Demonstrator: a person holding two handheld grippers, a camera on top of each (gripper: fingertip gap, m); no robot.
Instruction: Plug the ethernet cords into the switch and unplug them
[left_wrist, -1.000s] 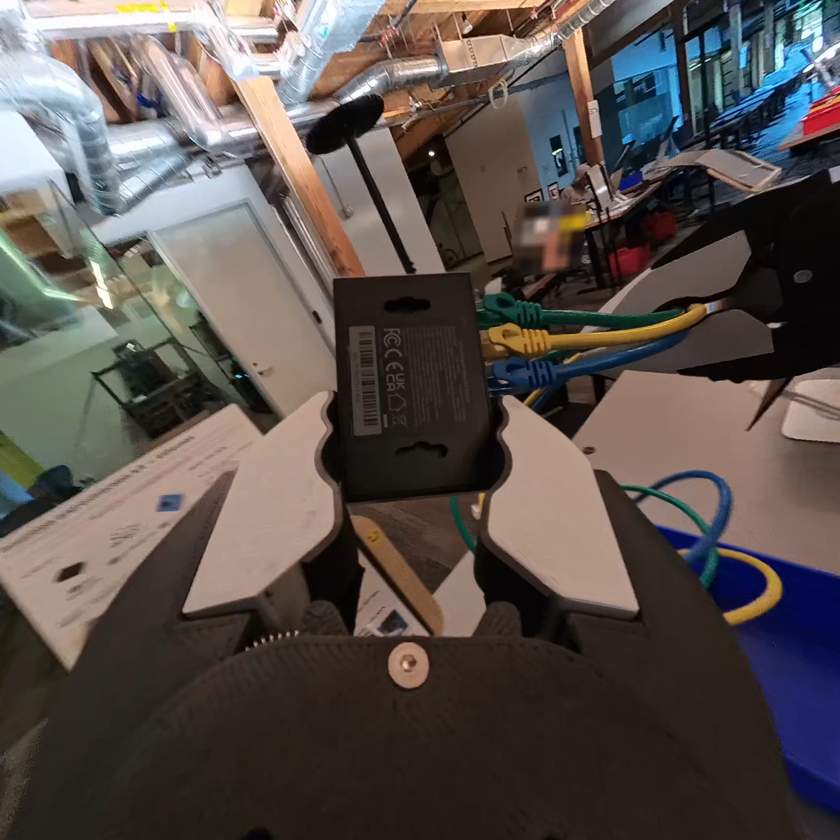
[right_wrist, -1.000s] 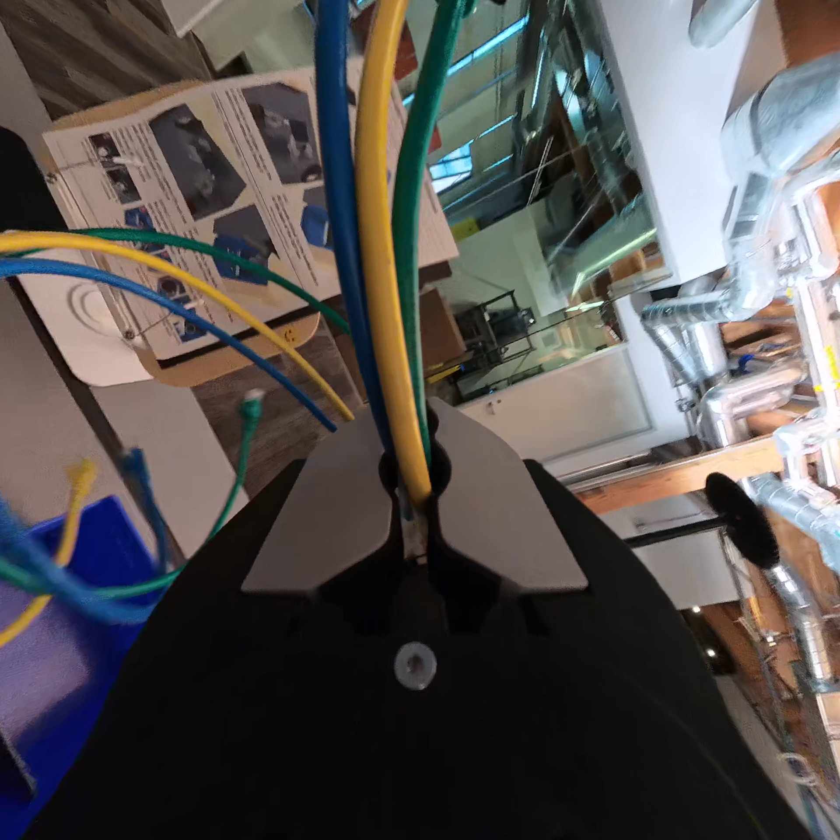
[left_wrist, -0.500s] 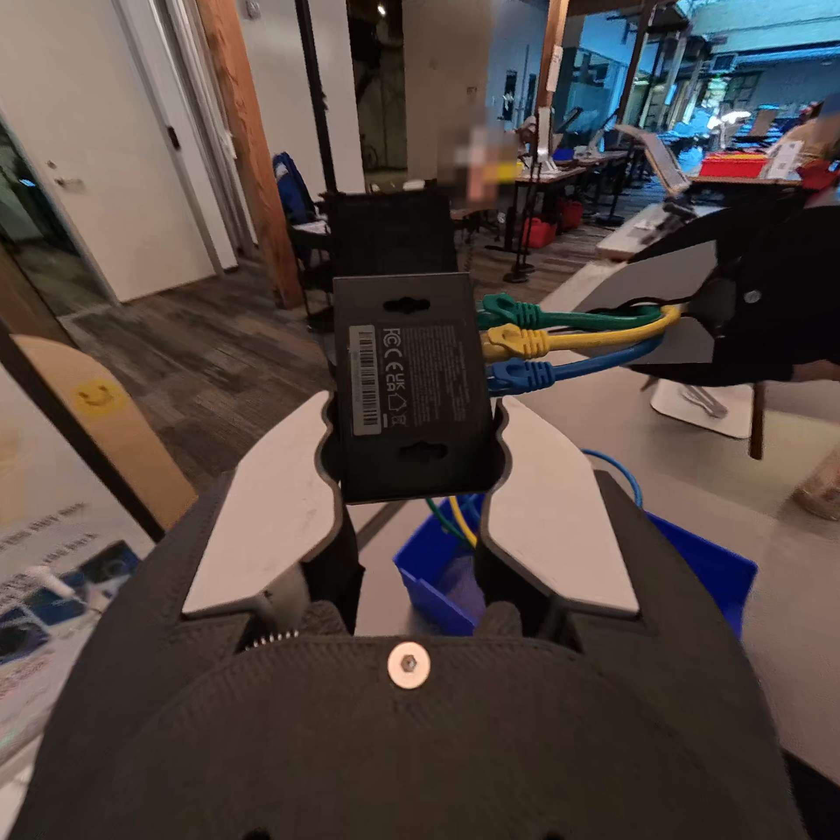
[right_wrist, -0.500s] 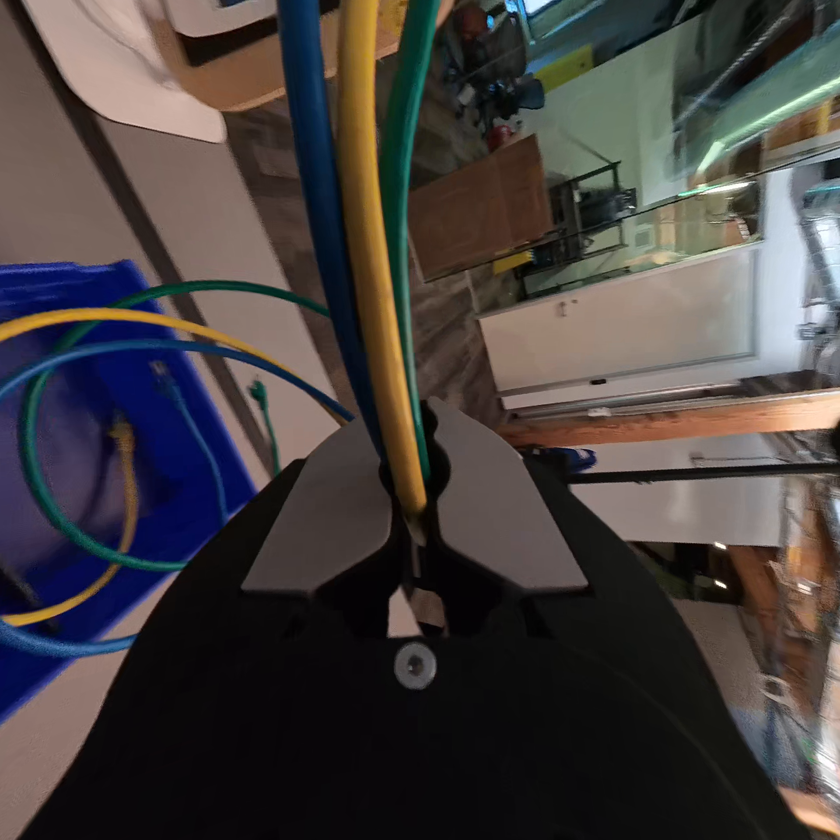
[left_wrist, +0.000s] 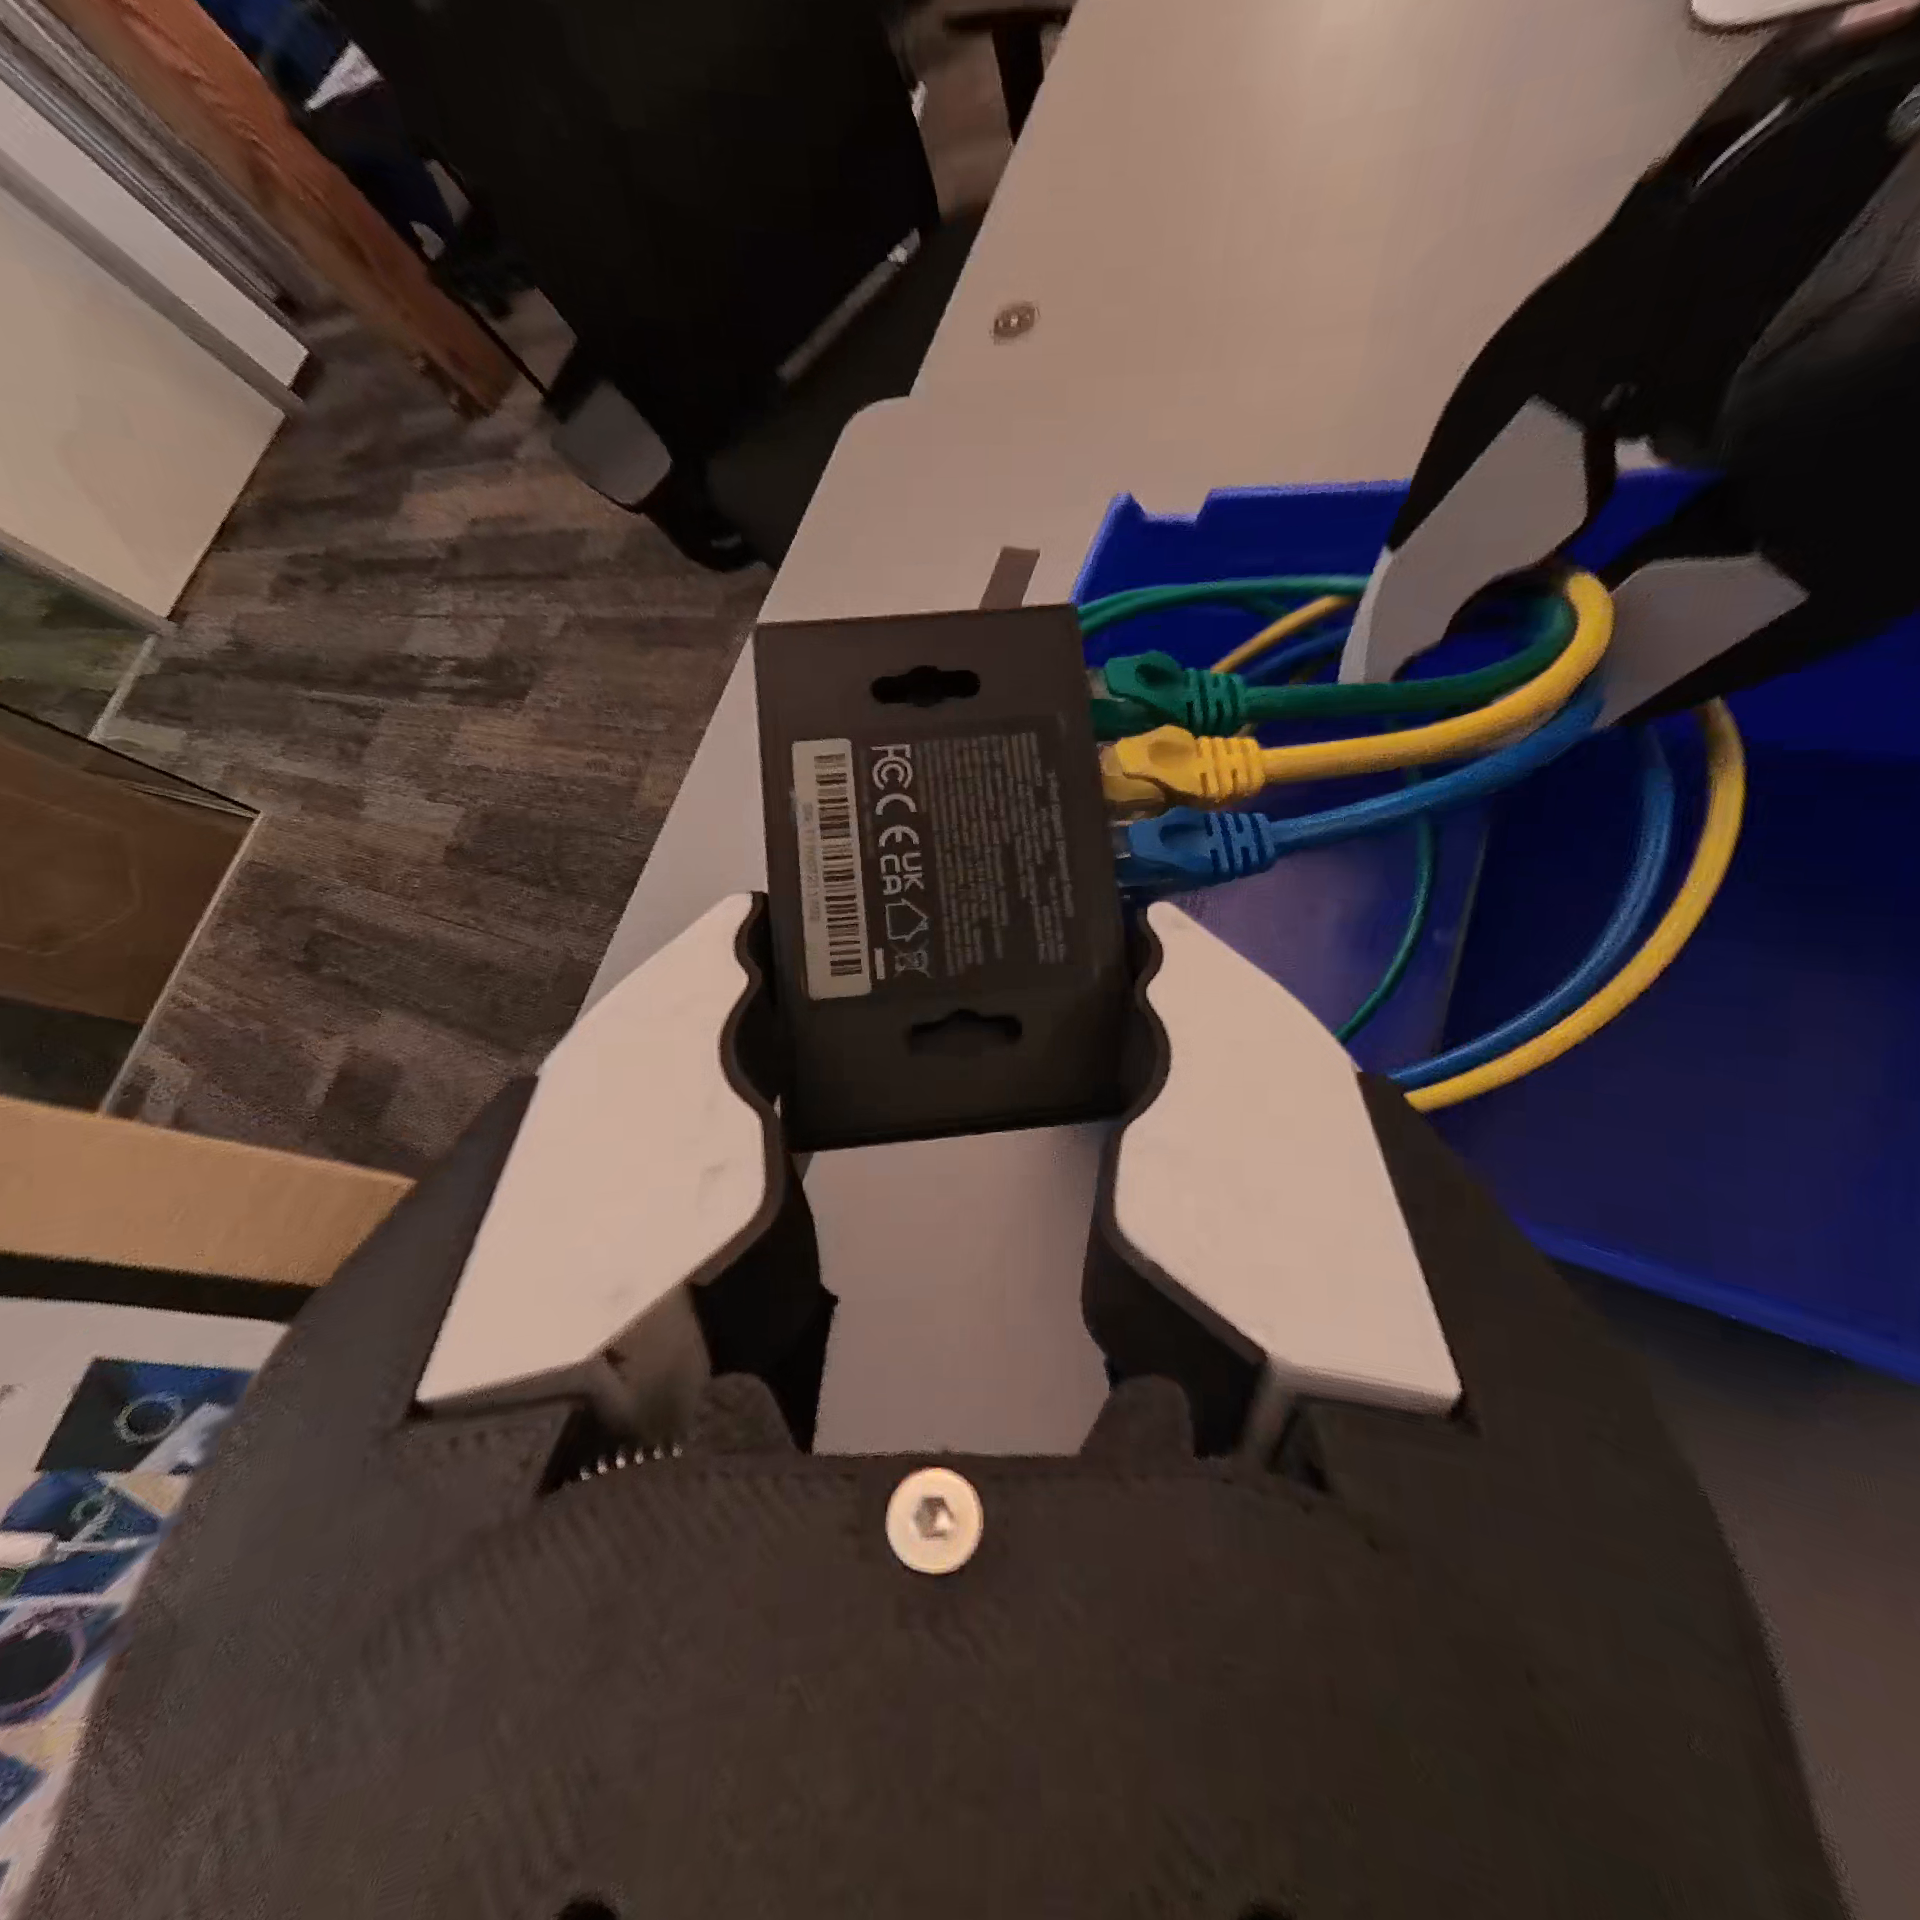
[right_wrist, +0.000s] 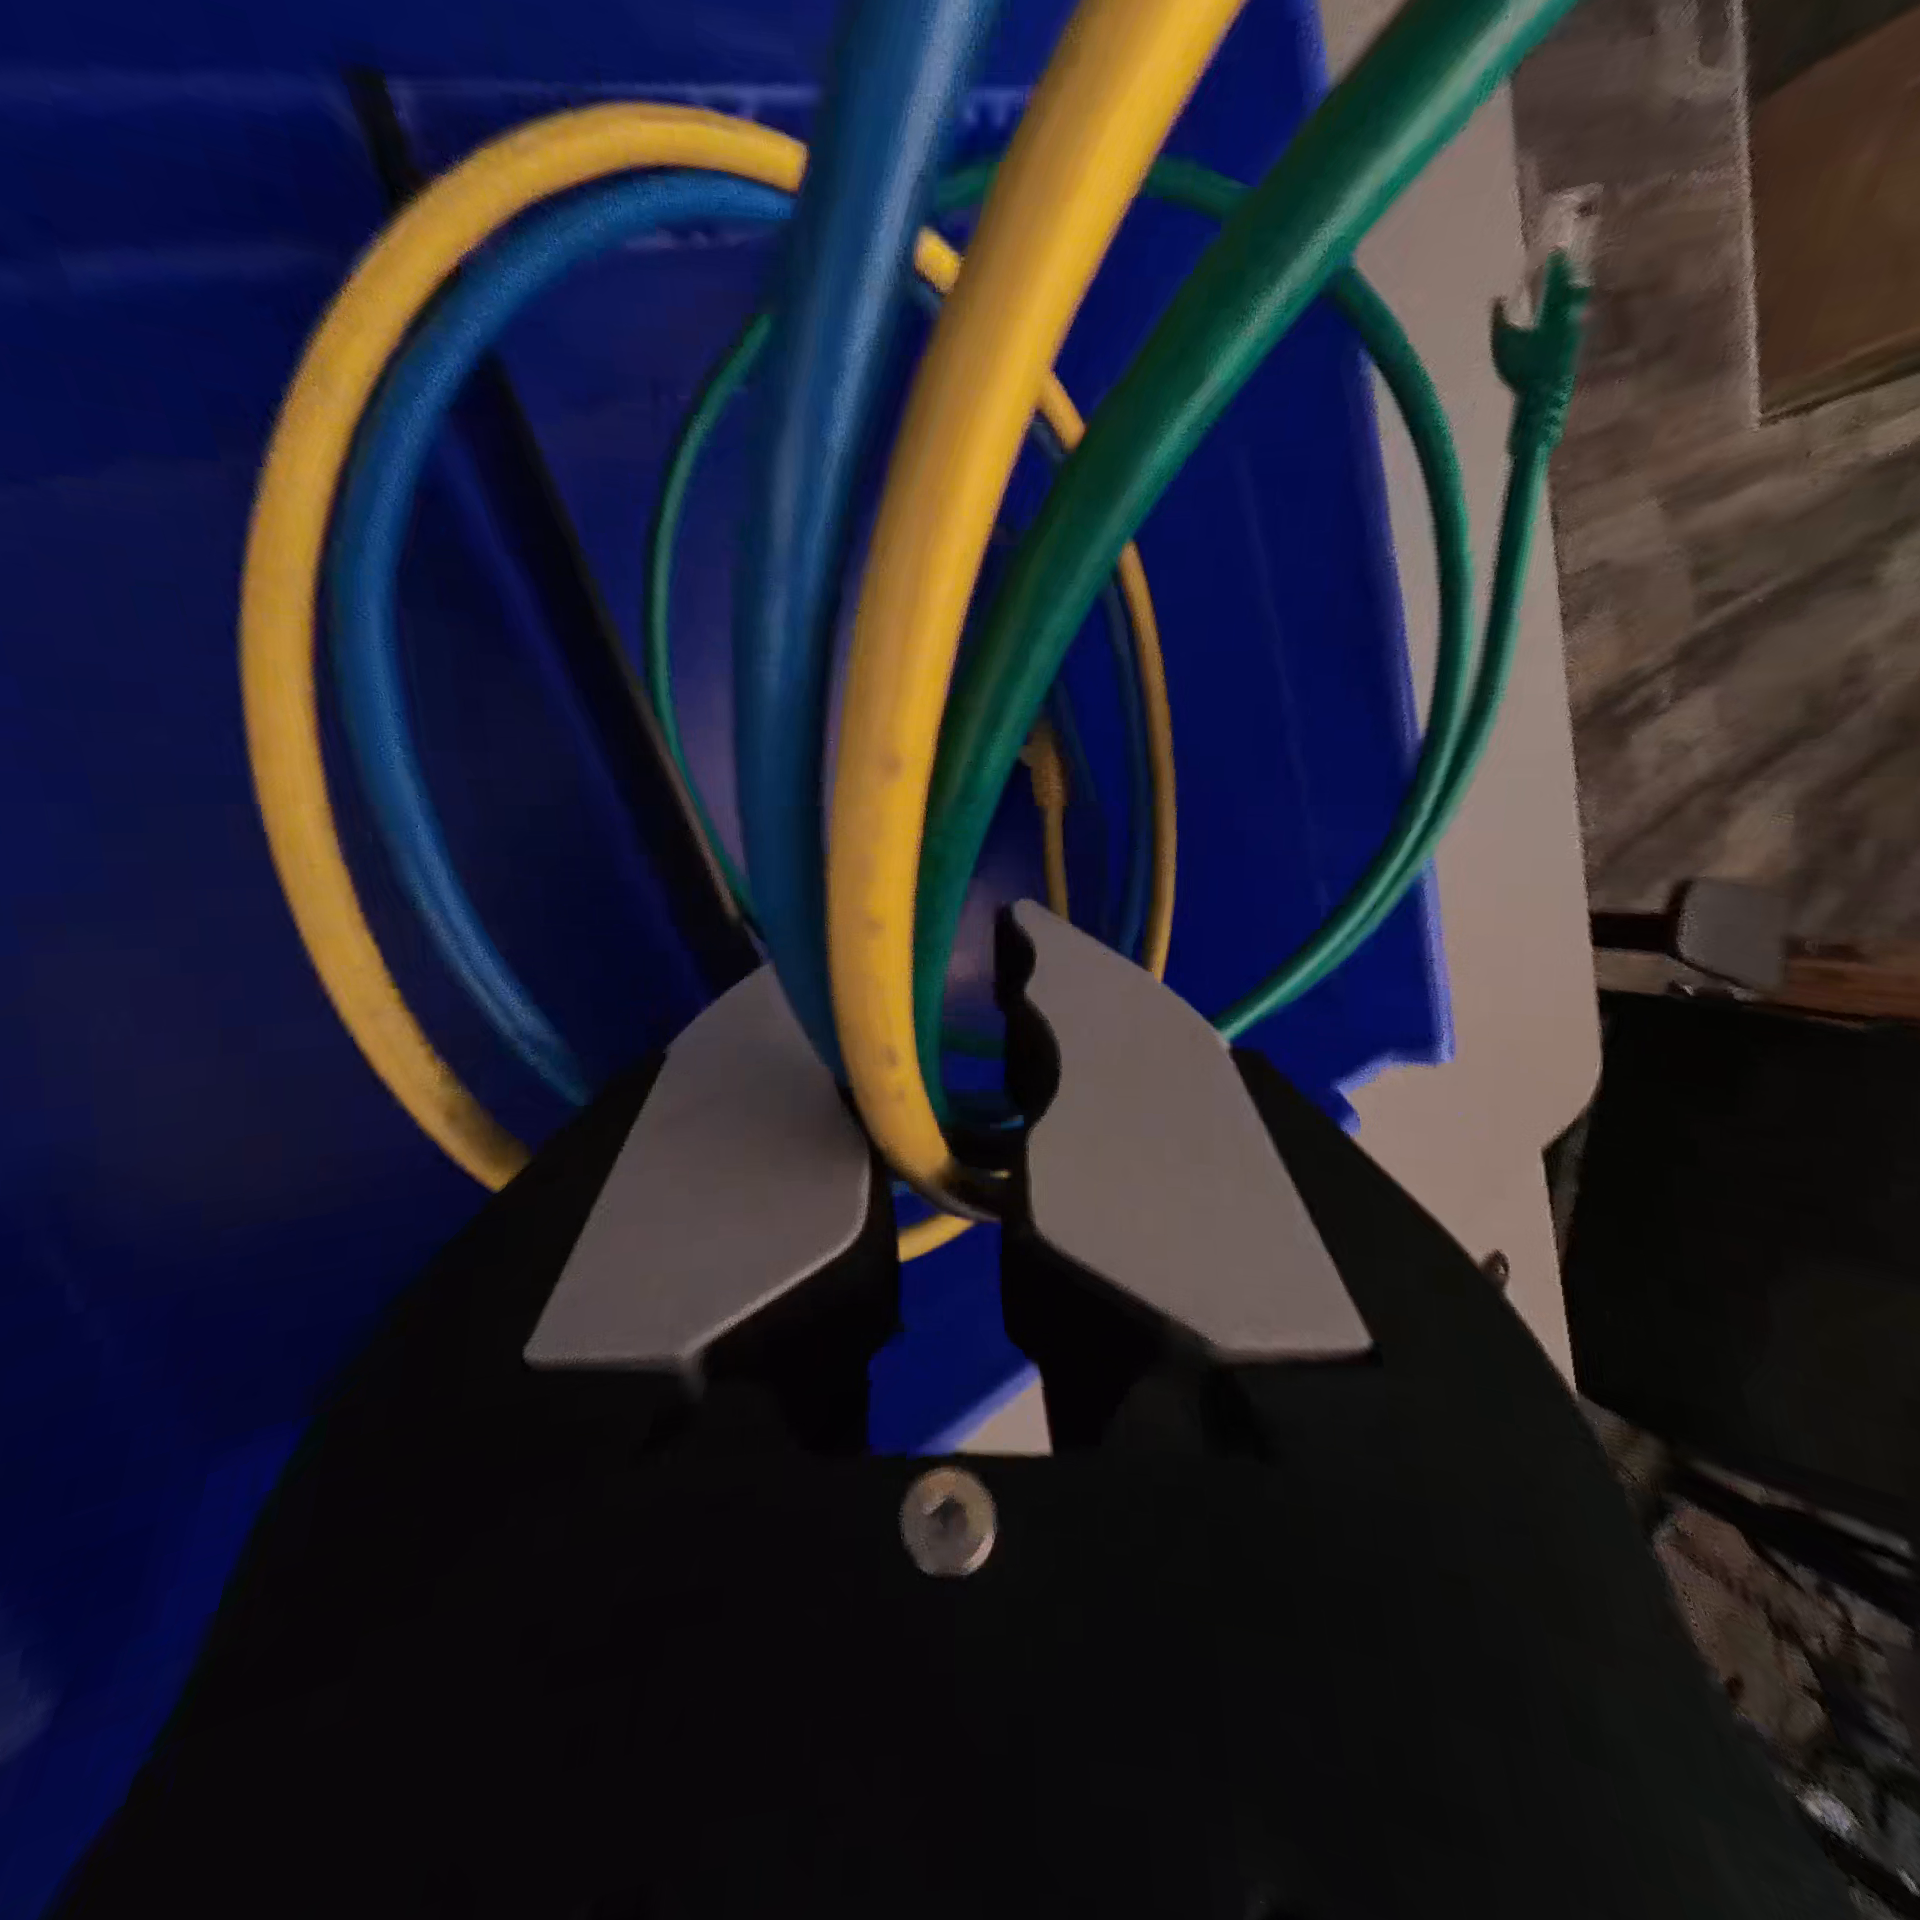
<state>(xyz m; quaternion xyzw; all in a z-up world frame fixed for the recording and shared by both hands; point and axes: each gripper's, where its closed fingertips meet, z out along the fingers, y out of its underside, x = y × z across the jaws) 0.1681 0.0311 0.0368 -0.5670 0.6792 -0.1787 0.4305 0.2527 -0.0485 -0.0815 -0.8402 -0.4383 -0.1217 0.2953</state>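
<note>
My left gripper (left_wrist: 951, 925) is shut on the near end of the black switch (left_wrist: 935, 883), held label side up above the table edge. The green (left_wrist: 1164, 691), yellow (left_wrist: 1184, 769) and blue (left_wrist: 1195, 847) cord plugs sit in the ports on its right side. The three cords run right into my right gripper (left_wrist: 1517, 613). In the right wrist view the right gripper (right_wrist: 894, 956) has its jaws parted, with the blue (right_wrist: 821, 520), yellow (right_wrist: 935, 571) and green (right_wrist: 1122, 468) cords passing loosely between them. The cords loop down into the blue bin (right_wrist: 156, 520).
The blue bin (left_wrist: 1662, 1195) stands on the grey table (left_wrist: 1195, 260) under both grippers. A free green plug end (right_wrist: 1538, 332) hangs past the bin's edge. Carpet floor (left_wrist: 364, 675), a cardboard box (left_wrist: 94, 883) and a printed sheet (left_wrist: 83, 1507) lie to the left. The left gripper's tips are roughly 15 cm from the right gripper's.
Both grippers have swung down from facing the room to above the table and blue bin. The right jaws, pinched tight on the cords before, now stand apart. The switch stays gripped.
</note>
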